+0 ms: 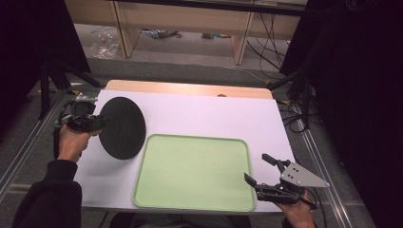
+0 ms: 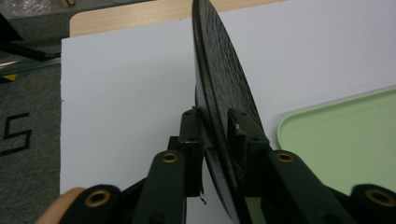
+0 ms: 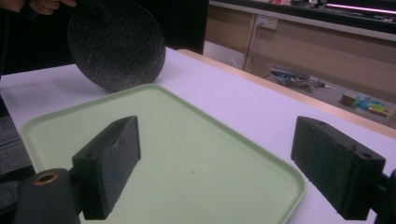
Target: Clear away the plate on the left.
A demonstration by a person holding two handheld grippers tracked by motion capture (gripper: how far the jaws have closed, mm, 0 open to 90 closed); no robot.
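The left tool is clamped on the edge of a black disc. The disc is round, flat and thin. It hangs in the air, tilted, over the left part of the white bench, near the far left corner of the green tray. In the left tool's view the two jaws pinch the disc from both sides, close to its rim.

The disc looks stiff. It does not bend or droop, though it is held by one edge only. Its face looks rough and bumpy, so I think it will not slip much. It may be a bit heavy for such a small grip, and it could swing or turn in the jaws. A hold on the rim seems the best place, since the disc is too wide to take any other way.

The right tool is near the right side of the tray, with its jaws wide apart and nothing between them. The tray has nothing on it.
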